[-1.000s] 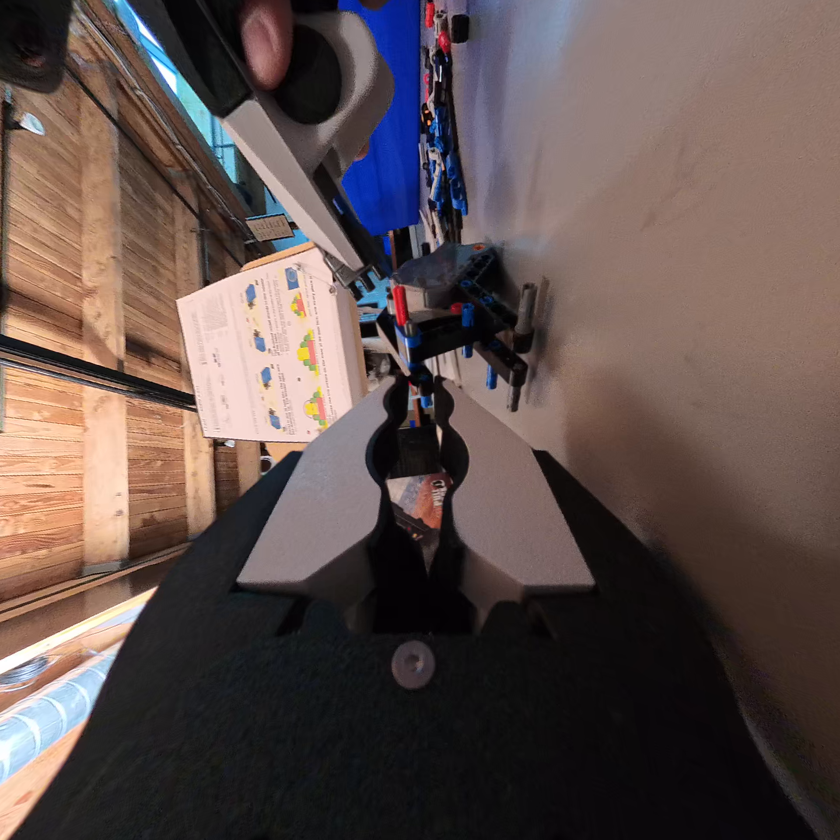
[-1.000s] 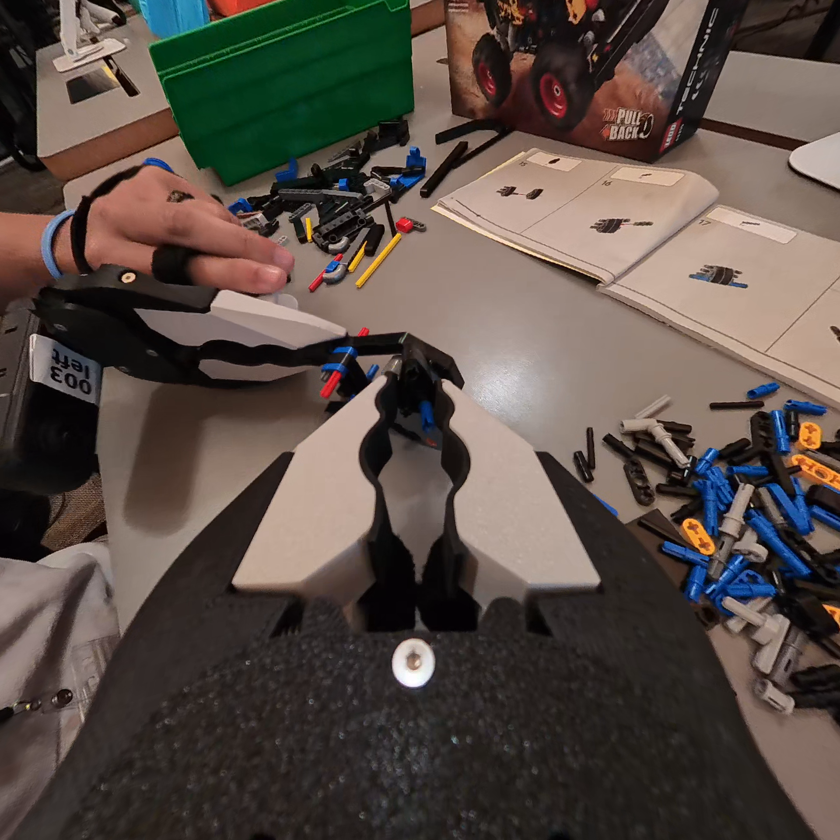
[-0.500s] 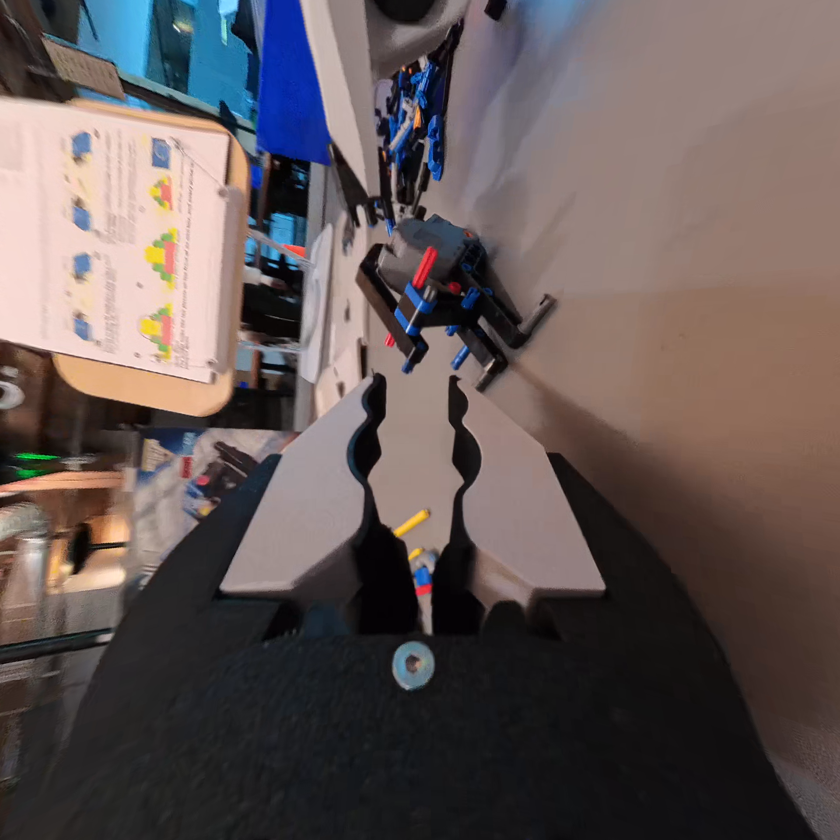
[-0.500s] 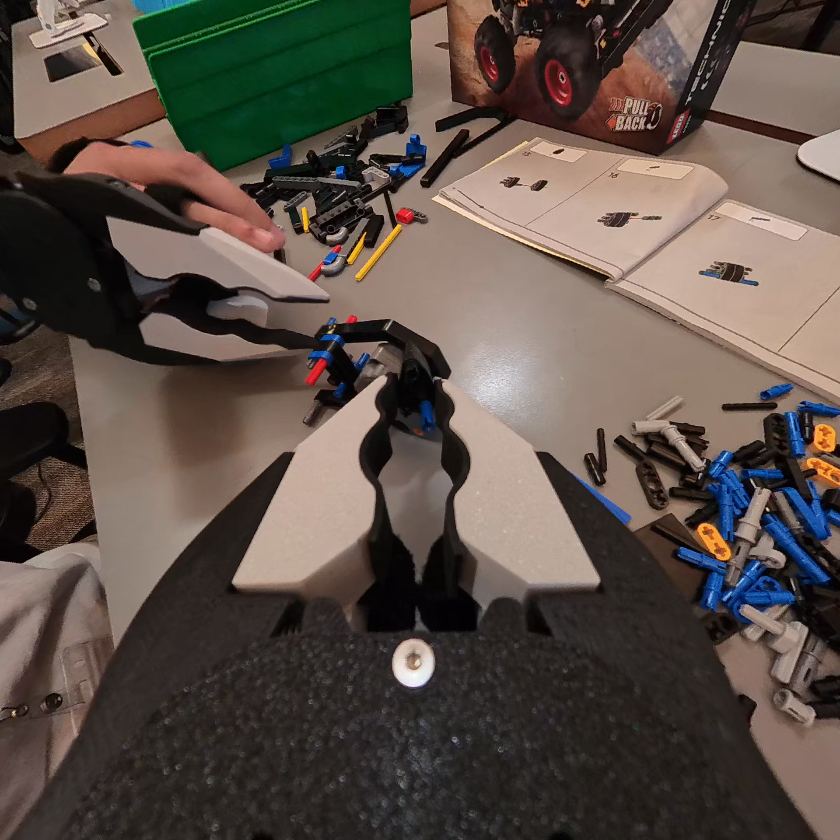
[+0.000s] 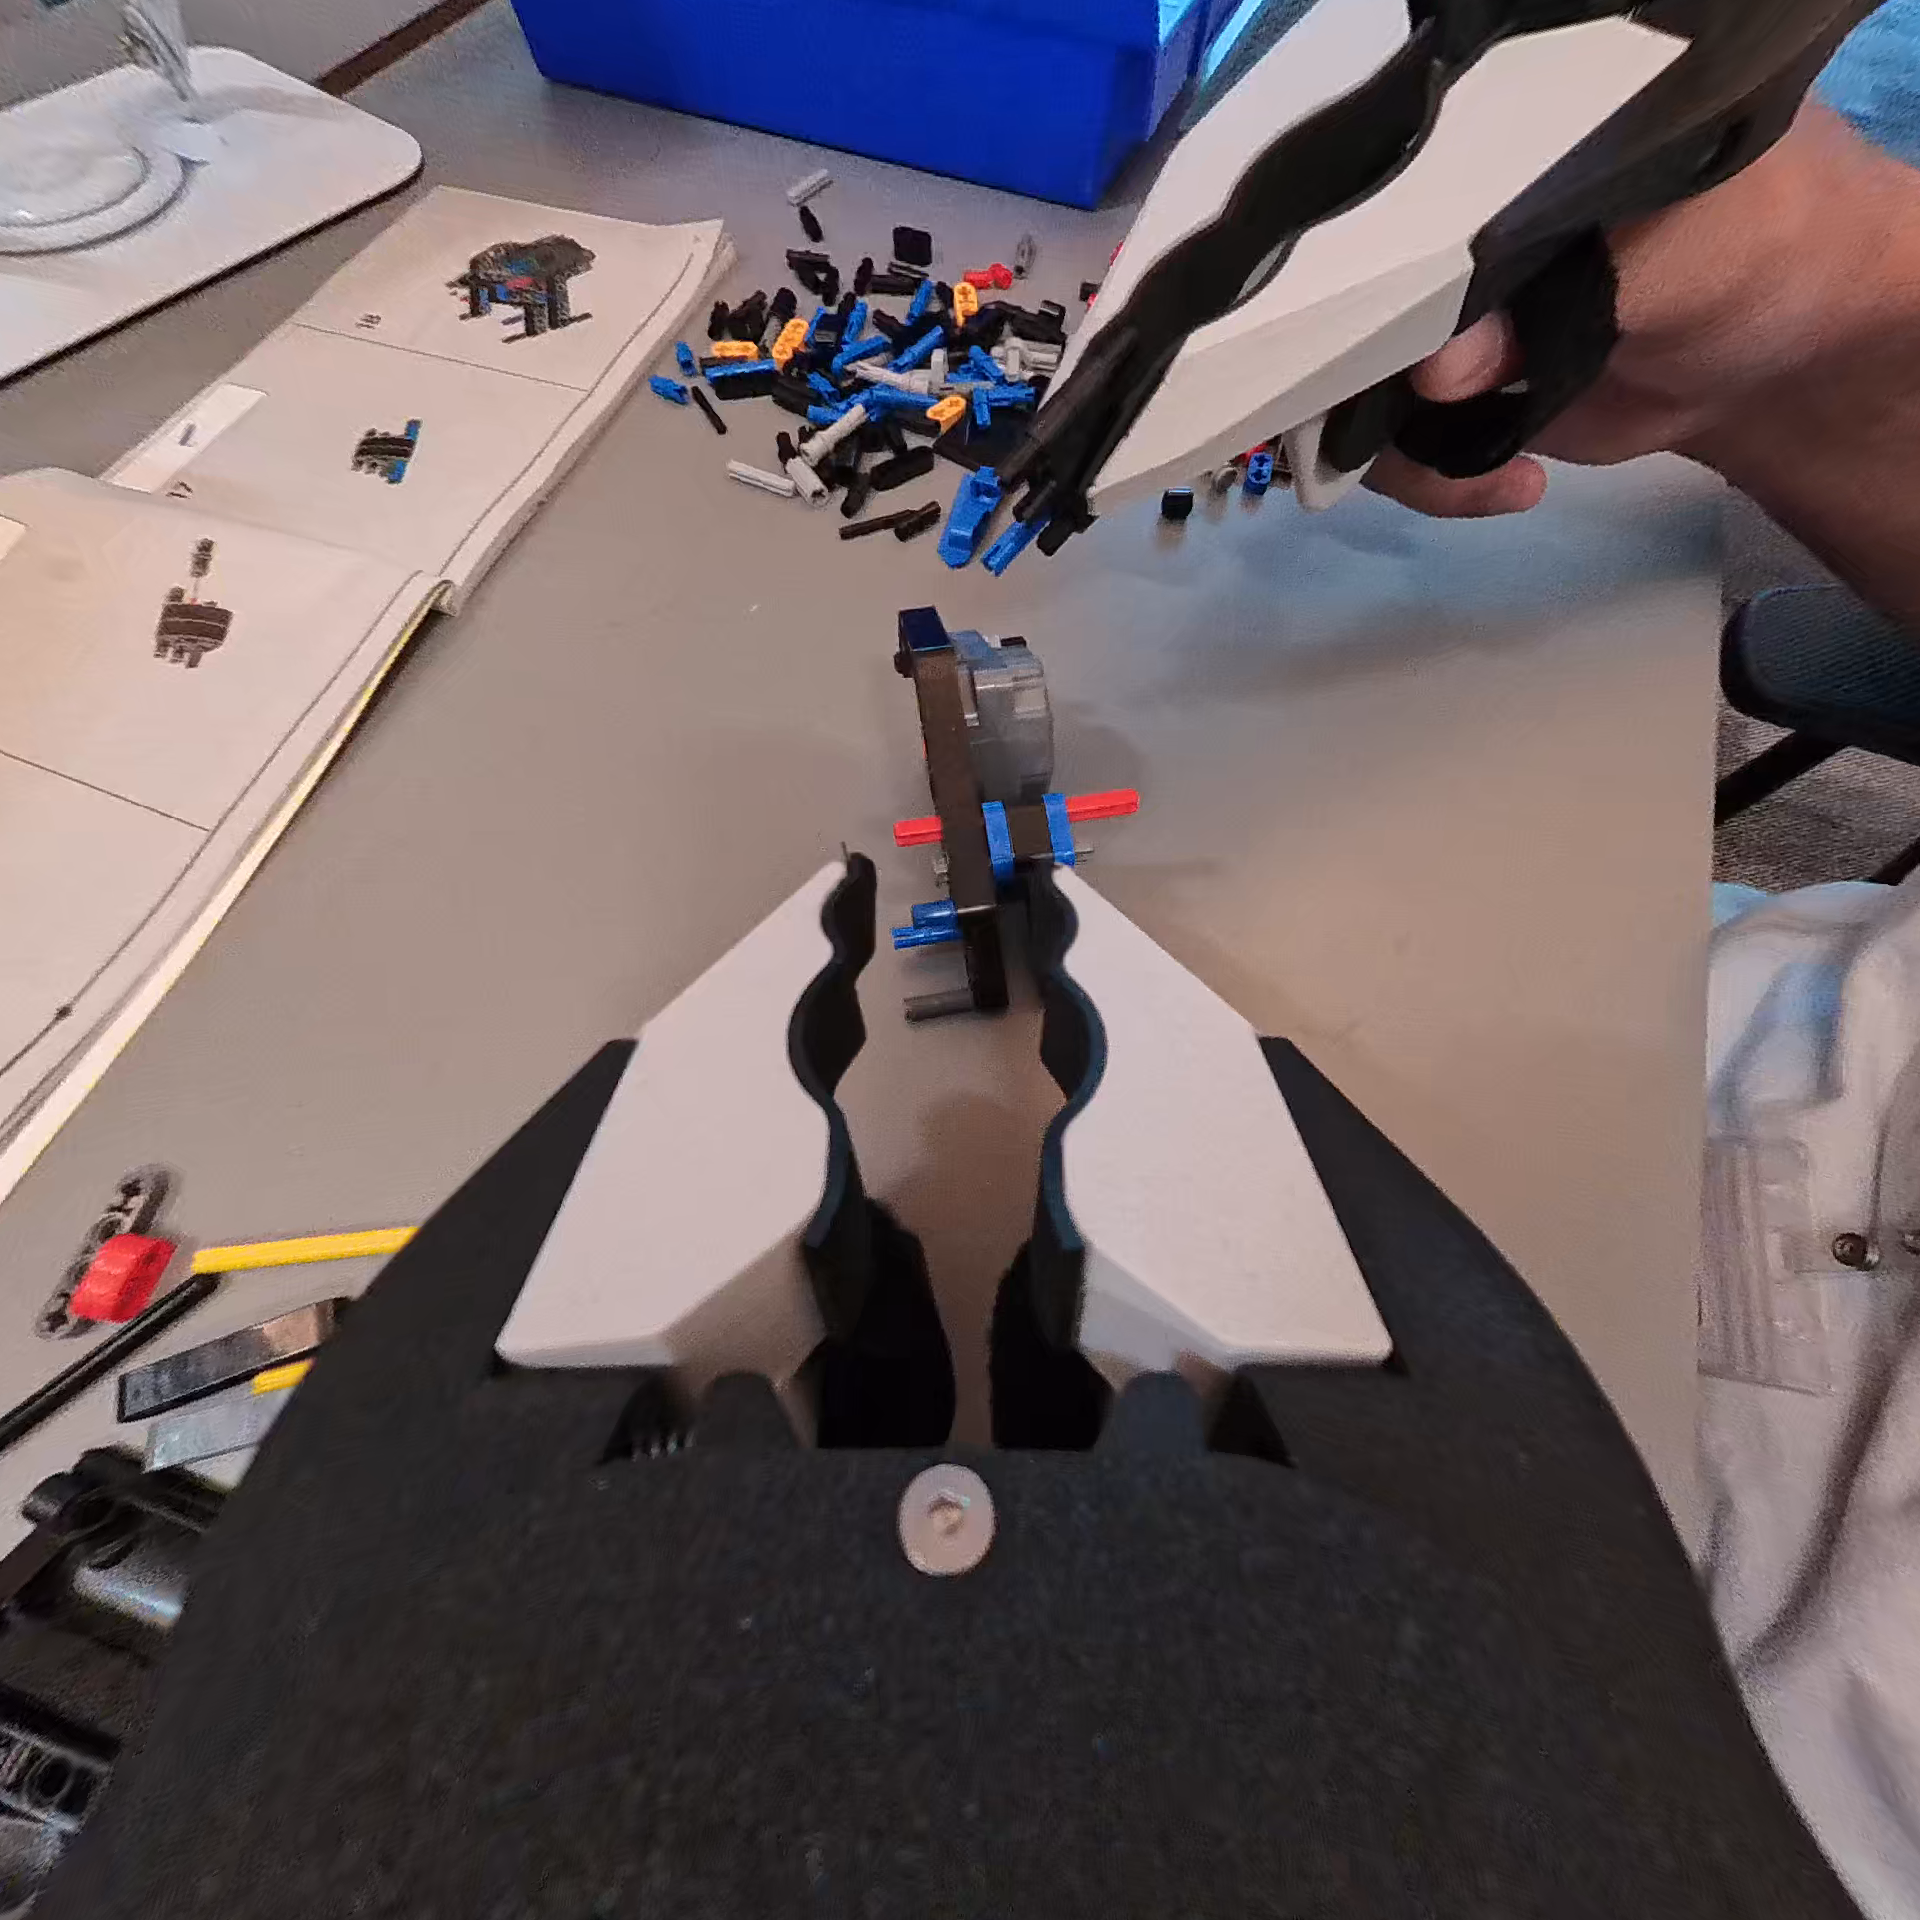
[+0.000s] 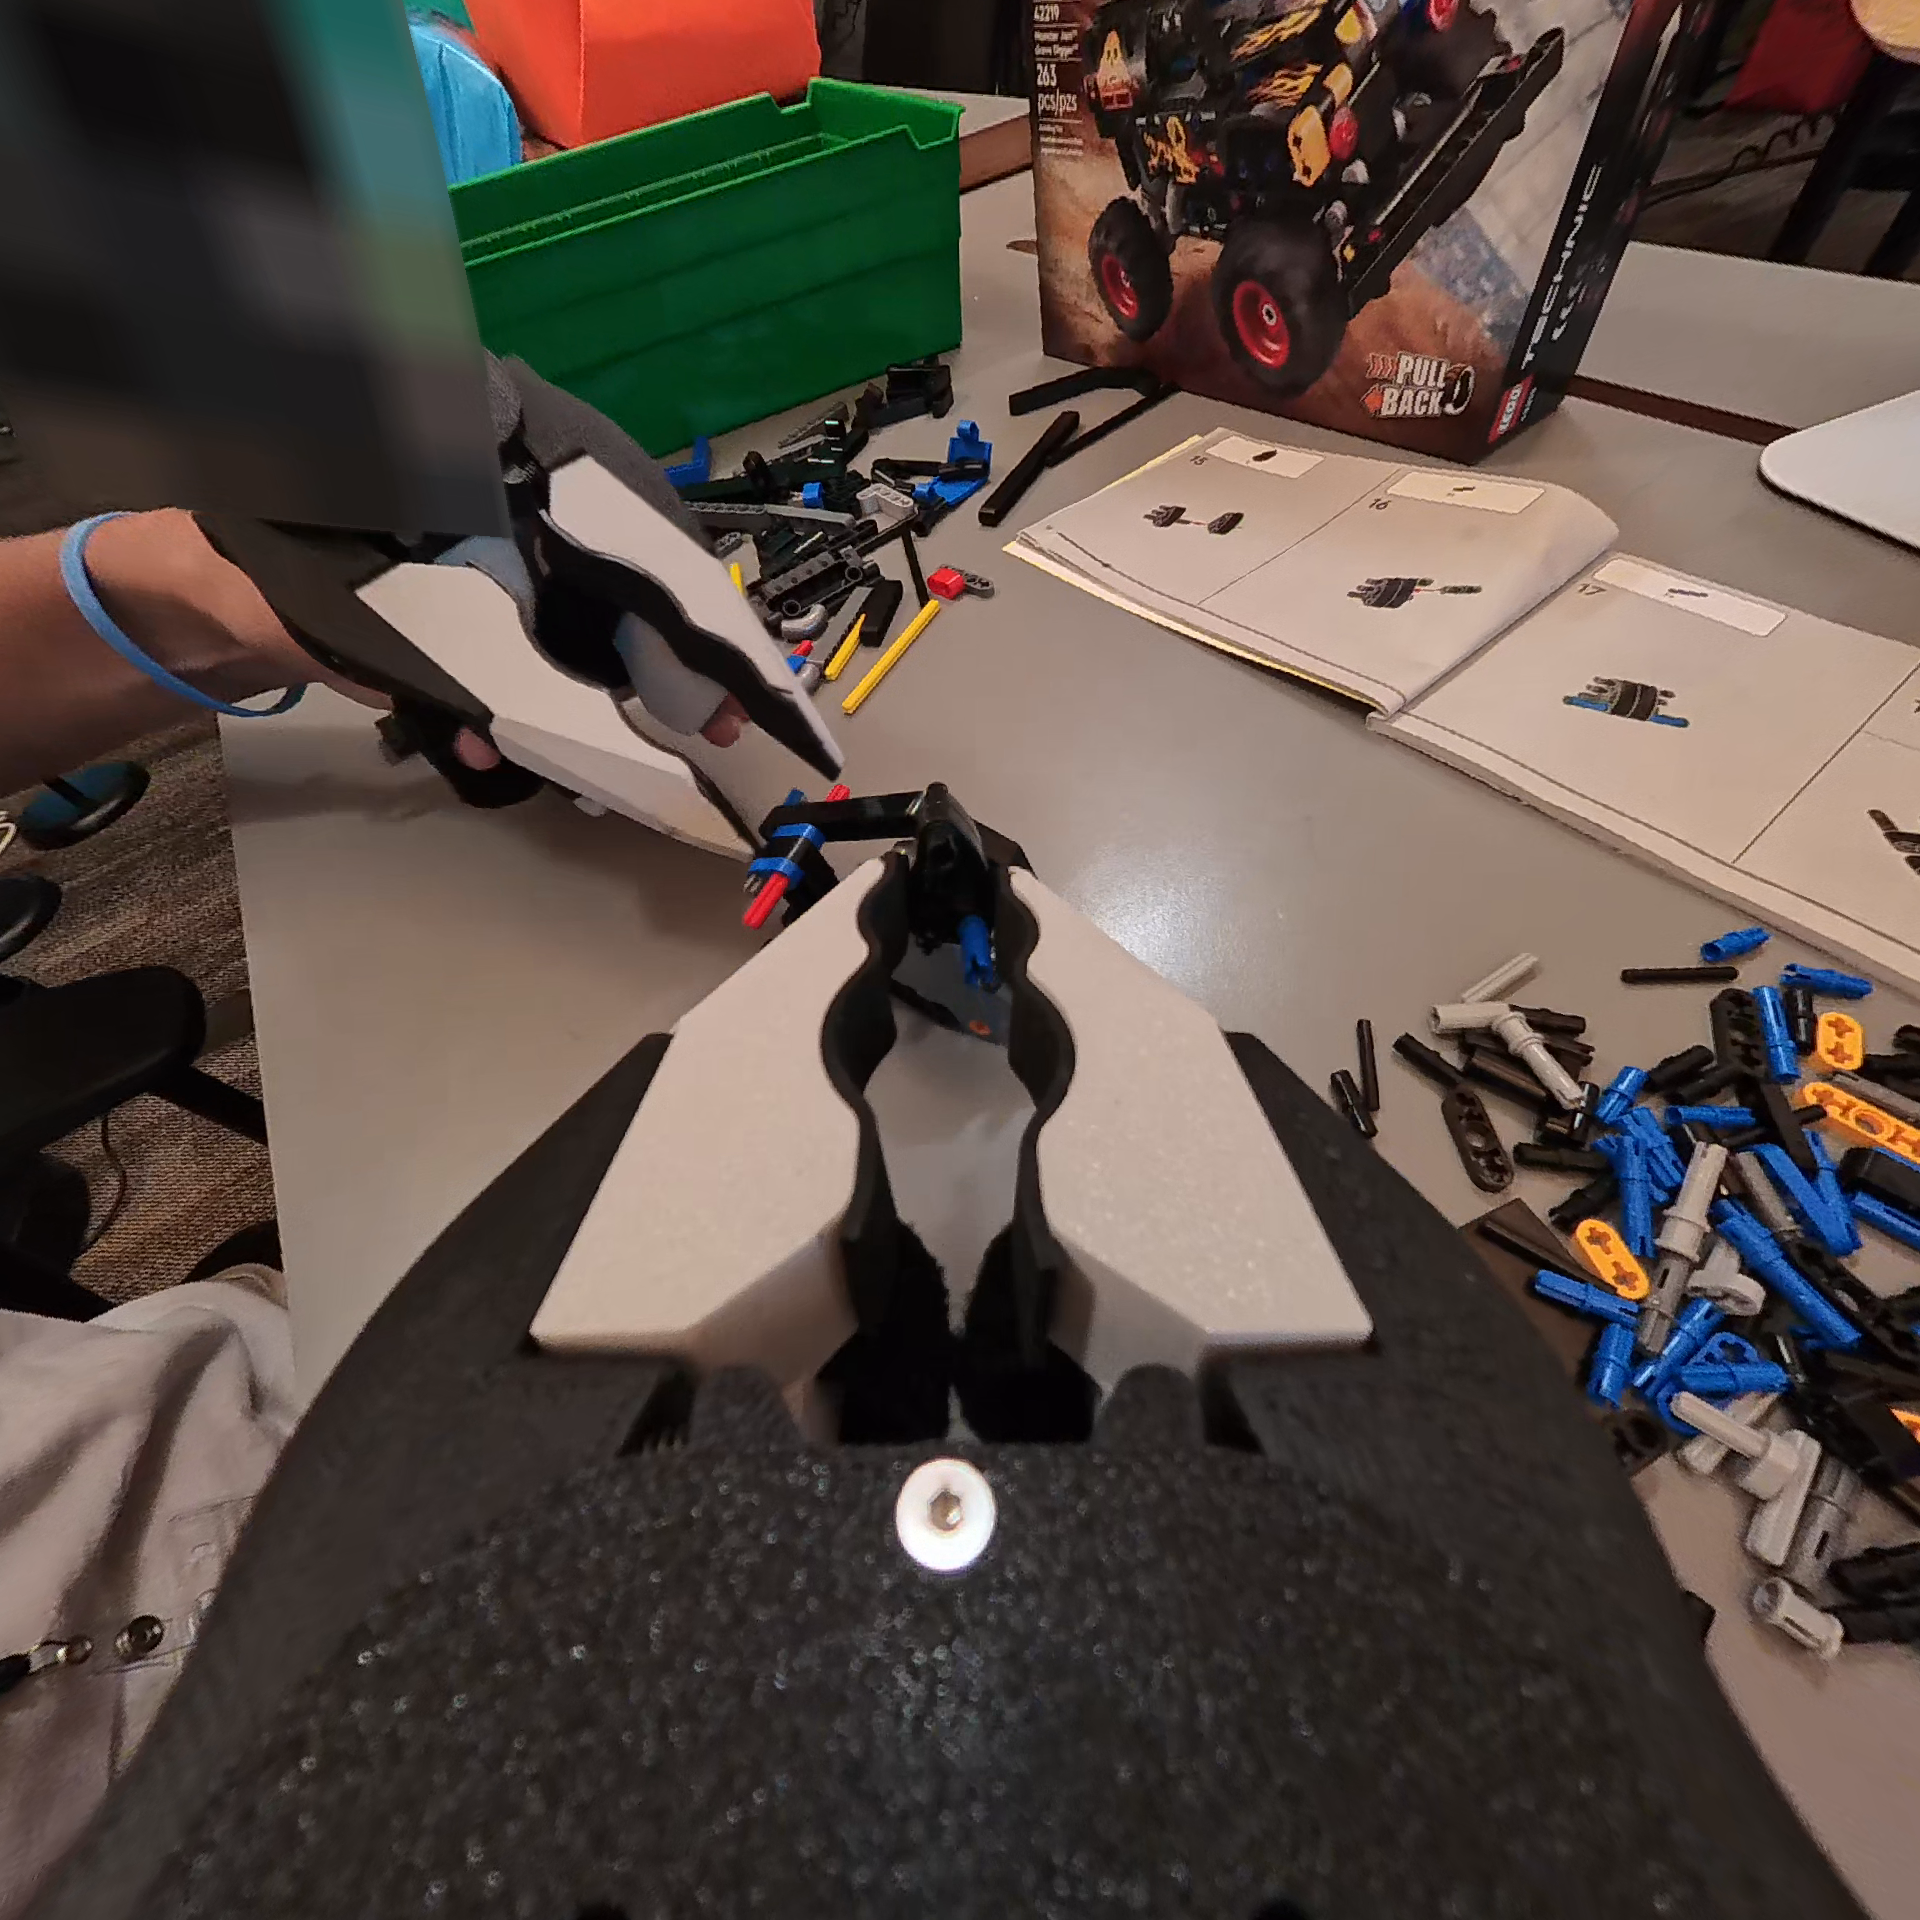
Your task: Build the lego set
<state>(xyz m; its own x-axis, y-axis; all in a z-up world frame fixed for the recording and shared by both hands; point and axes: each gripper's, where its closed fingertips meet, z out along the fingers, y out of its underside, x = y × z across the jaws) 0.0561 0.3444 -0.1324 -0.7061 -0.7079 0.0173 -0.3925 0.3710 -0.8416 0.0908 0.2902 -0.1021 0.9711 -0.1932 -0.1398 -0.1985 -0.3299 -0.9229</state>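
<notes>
Here, left tool [image 5: 951,883] gaping, straddling assembly [image 5: 977,821] end.

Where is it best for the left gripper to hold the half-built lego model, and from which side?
Probably clamp the lego model's upright black beam across its flat sides, nearer than the red axle. Come from the near end, where the open left gripper straddles it; axle and pins jut sideways.

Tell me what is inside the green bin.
Of the green bin only stepped inner walls show in the right wrist view; nothing rises above its rim. Its front wall hides the floor, so any contents cannot be seen.
</notes>
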